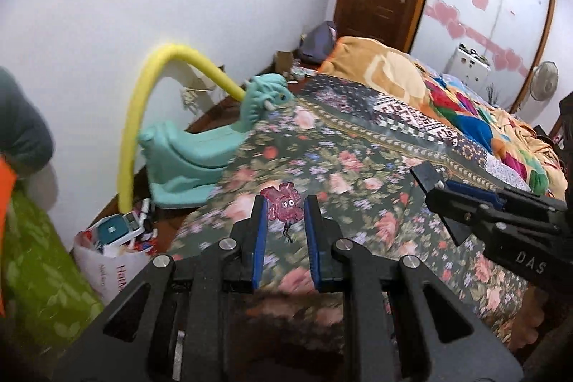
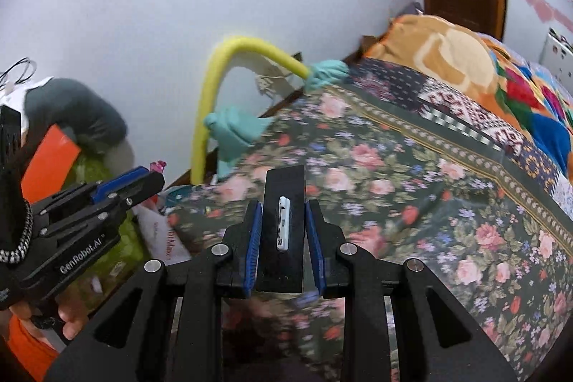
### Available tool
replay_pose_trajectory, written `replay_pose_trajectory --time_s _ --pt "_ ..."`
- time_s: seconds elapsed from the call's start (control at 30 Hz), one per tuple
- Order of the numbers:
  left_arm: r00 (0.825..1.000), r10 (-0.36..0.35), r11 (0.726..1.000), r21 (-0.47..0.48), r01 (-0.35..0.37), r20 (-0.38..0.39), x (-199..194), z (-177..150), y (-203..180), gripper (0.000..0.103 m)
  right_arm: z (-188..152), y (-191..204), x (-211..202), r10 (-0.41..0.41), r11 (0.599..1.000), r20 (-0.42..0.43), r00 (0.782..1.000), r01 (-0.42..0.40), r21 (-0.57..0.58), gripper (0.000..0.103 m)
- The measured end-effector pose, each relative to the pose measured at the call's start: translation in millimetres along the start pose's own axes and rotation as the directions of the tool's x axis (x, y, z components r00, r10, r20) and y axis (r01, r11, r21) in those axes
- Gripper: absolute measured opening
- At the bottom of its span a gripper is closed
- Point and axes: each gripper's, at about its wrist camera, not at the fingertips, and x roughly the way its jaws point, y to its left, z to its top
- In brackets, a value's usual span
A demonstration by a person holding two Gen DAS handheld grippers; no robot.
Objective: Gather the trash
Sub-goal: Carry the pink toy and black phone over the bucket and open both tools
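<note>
My left gripper [image 1: 285,203] is shut on a small pink translucent octopus-shaped piece of trash [image 1: 284,202], held above the floral bedspread [image 1: 358,167]. The piece shows in the right wrist view [image 2: 158,166] poking past the left gripper's fingertips. My right gripper [image 2: 283,206] is shut on a flat black rectangular object [image 2: 283,228] with a small white clip-like part on top. It appears at the right of the left wrist view [image 1: 426,175], over the bed.
A white paper bag [image 1: 111,260] with boxes inside stands on the floor left of the bed. A teal plastic stand [image 1: 193,160] with a yellow foam tube [image 1: 143,110] sits by the wall. A green bag [image 1: 43,274] is at far left. Blankets [image 1: 447,95] pile at the bed's far end.
</note>
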Motion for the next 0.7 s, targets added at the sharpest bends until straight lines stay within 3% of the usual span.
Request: replay_pose_trajectory --time_s 0.4,0.7 --pt "0.995 0.099 0.993 -0.06 -0.101 -0.025 -51 -61 80 0.019 -31 105 5 0.103 0.988 -0.031 0.994 -0.106 -0.11 0.023" --pt "0.982 0.156 0.981 -0.103 -0.167 -0.11 -62 -125 136 0.019 -68 165 47 0.143 0.971 -0.157 0.977 -0.169 -0.17 0.023"
